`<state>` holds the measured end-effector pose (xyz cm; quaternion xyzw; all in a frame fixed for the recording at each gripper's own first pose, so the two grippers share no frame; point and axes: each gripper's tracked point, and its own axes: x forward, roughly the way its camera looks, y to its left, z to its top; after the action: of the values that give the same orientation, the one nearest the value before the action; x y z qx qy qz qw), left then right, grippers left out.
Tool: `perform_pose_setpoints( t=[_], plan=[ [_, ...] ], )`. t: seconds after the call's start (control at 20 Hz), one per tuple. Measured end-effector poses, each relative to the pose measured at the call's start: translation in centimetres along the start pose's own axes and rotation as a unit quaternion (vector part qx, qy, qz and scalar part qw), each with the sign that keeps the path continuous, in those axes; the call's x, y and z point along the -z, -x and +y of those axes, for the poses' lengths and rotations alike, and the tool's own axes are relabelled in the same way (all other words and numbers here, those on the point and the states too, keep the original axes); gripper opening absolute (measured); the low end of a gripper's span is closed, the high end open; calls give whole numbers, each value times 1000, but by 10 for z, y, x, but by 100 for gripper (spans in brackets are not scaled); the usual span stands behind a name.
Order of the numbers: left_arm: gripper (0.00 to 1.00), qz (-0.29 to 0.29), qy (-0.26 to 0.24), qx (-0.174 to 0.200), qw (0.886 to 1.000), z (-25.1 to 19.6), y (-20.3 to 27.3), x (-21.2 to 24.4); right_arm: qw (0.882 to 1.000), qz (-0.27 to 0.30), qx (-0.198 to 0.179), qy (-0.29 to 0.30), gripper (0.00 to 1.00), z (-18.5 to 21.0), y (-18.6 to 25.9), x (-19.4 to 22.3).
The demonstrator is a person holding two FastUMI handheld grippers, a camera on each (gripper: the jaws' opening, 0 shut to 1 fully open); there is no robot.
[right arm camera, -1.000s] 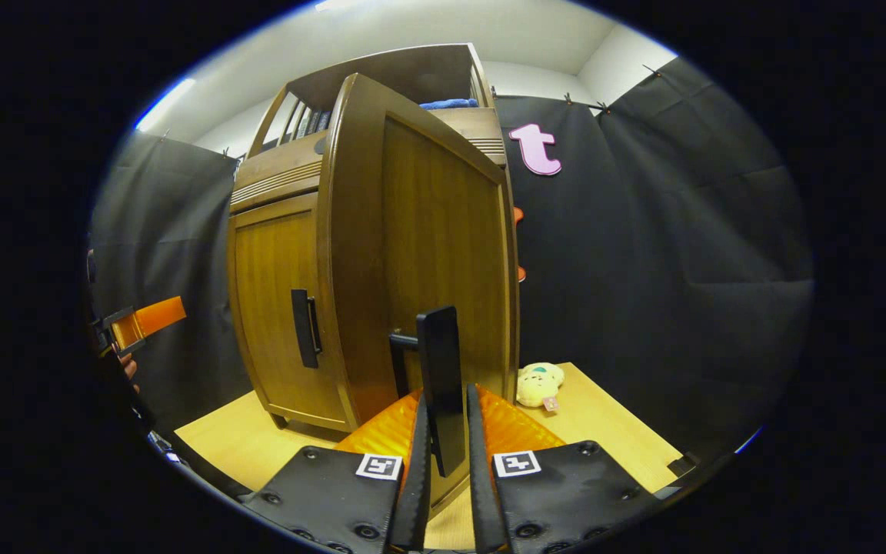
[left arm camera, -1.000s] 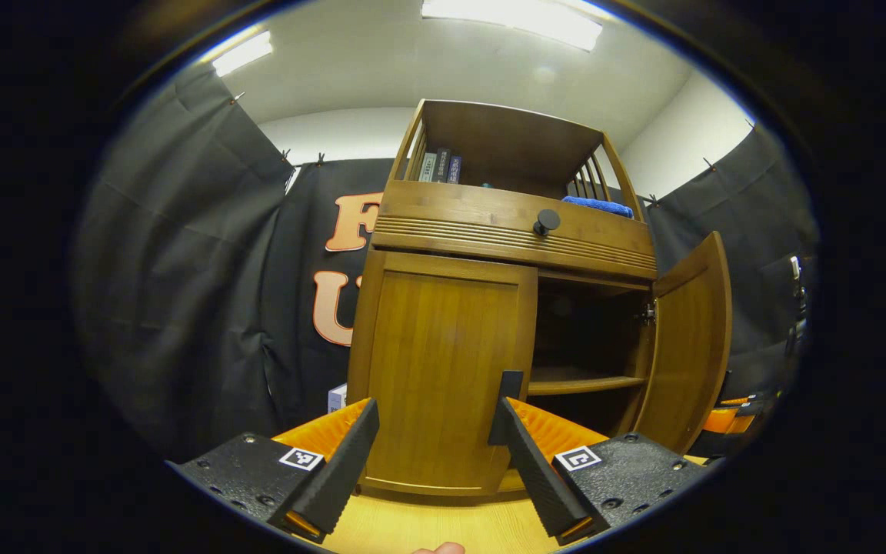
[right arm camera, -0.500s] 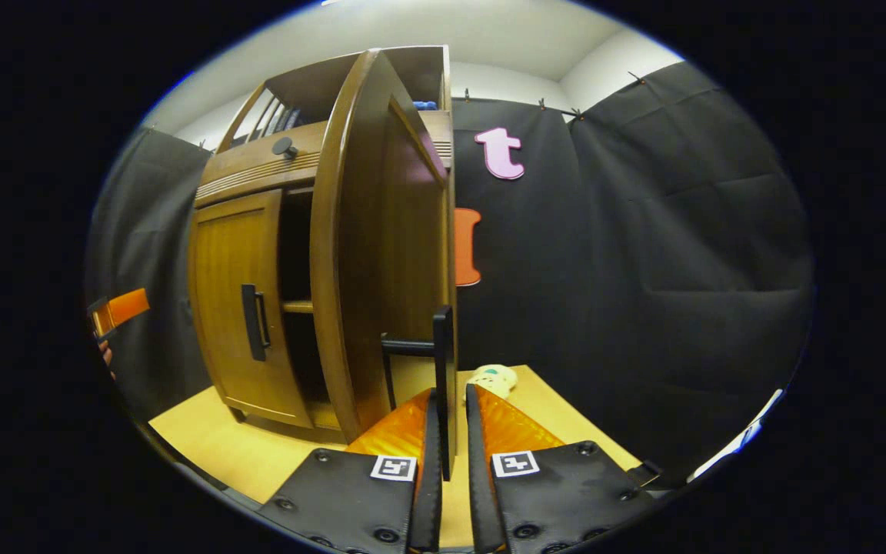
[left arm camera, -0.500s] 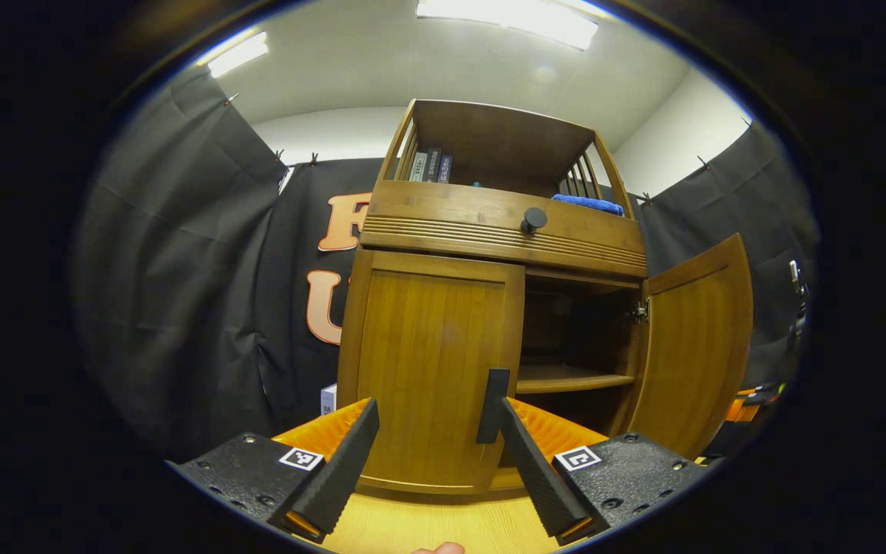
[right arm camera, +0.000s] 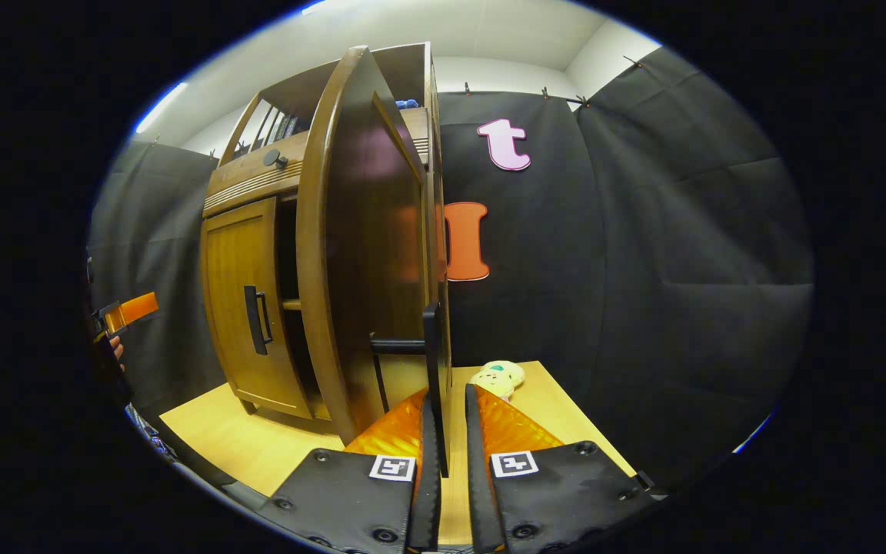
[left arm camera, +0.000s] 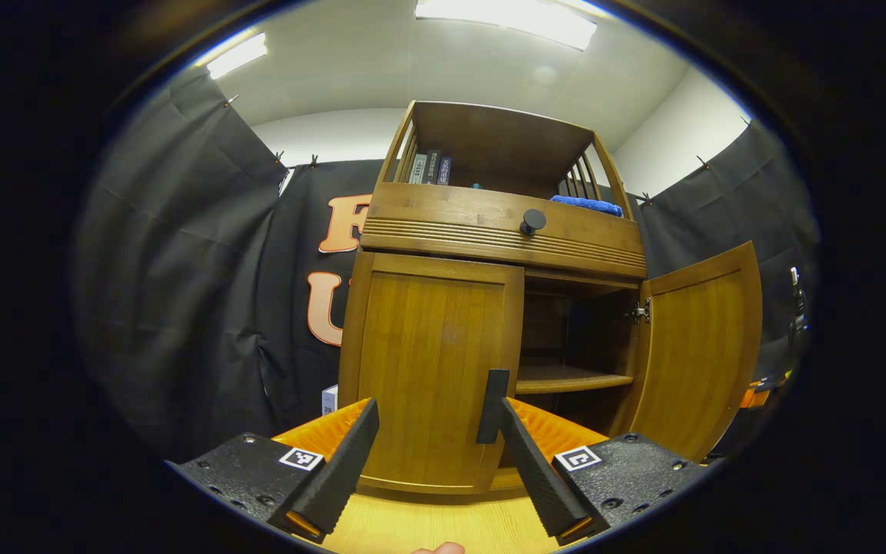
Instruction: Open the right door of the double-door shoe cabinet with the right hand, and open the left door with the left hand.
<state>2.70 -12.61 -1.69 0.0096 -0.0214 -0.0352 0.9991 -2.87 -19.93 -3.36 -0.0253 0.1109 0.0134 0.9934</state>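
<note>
Gripping the black bar handle (right arm camera: 434, 362) of the right door (right arm camera: 358, 231), our right claw (right arm camera: 447, 462) has both fingers pressed against the bar from either side, and the door stands swung well out from the shoe cabinet (right arm camera: 258, 254), nearly edge-on in the right gripper view. In the left gripper view we see that same right door (left arm camera: 697, 346) hanging wide on its hinge (left arm camera: 637, 312), showing the dark inside and a wooden shelf (left arm camera: 570, 379). Our left claw (left arm camera: 431, 438) is spread wide and holds nothing; it hovers in front of the left door (left arm camera: 431, 362), which is shut, with that door's black handle (left arm camera: 493, 404) just beside the claw's right-hand finger (left arm camera: 539, 477), though we cannot tell whether they touch. Above the doors runs a drawer front with a round black knob (left arm camera: 532, 221), and on the open top shelf stand some books (left arm camera: 431, 165) and a folded blue cloth (left arm camera: 586, 203). The cabinet stands on a pale wooden tabletop (right arm camera: 243, 438). A small plush toy (right arm camera: 497, 377) lies on the tabletop behind the open door, near the black wall.
</note>
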Motion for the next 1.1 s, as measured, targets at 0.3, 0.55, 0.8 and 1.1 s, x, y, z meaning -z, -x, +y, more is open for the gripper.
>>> perform_pose_setpoints(
  t=[0.3, 0.55, 0.8, 1.1],
  plan=[
    [98, -6, -17, -11, 1000, 13, 4, -7, 998, 10, -55, -15, 23, -25, -3, -1],
    [94, -3, -15, -24, 1000, 21, 4, -4, 998, 4, -60, -18, 27, -23, 0, 1],
    [91, -6, -12, -22, 1000, 21, 0, -4, 999, 10, -13, -28, 27, -35, 27, 16],
    [91, 5, 13, 3, 1000, 1, -23, 5, 999, 11, 47, -20, 20, -40, 72, 13]
  ],
)
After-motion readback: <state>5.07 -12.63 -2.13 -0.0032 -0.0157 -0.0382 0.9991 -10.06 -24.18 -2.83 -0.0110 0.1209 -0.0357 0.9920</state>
